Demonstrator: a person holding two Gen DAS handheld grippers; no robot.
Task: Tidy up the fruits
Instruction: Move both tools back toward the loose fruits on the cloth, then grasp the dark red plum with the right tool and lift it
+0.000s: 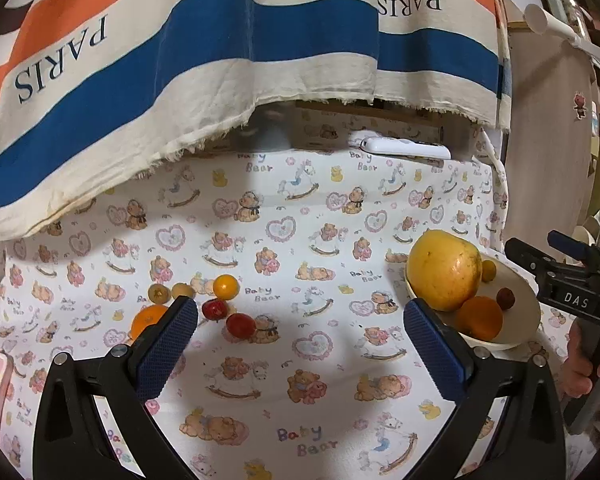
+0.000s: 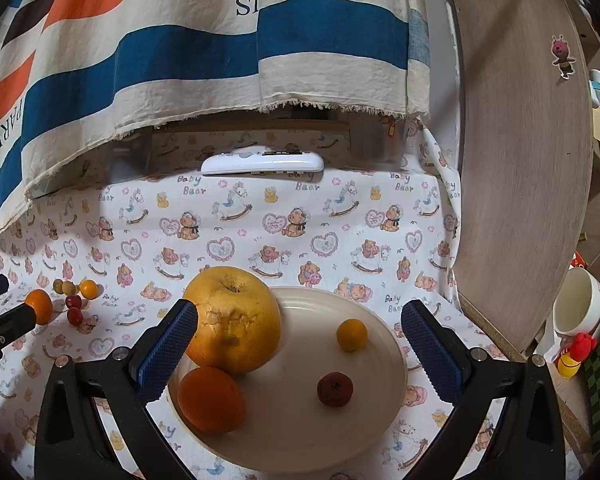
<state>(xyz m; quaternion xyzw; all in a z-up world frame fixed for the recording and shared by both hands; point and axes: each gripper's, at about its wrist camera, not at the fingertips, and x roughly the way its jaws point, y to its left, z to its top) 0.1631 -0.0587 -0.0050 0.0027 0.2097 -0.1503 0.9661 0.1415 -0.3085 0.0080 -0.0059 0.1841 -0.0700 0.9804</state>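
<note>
1. Right wrist view: the right tool (image 2: 299, 340) stood wide, nothing between its blue pads, over a cream round plate (image 2: 340, 432) at lower centre.
2. On the plate lay a large yellow pomelo-like fruit (image 2: 236, 316), a round orange (image 2: 211, 399), a small yellow citrus (image 2: 351, 334) and a dark red wrinkled fruit (image 2: 335, 389).
3. Left wrist view: the left tool (image 1: 300, 340) was also wide and empty.
4. At lower left, small loose fruits lay on the bear-print counter cloth (image 1: 300, 400): two red ones (image 1: 240, 325), a yellow-orange one (image 1: 225, 286), and an orange (image 1: 148, 318) partly behind the left pad.
</note>
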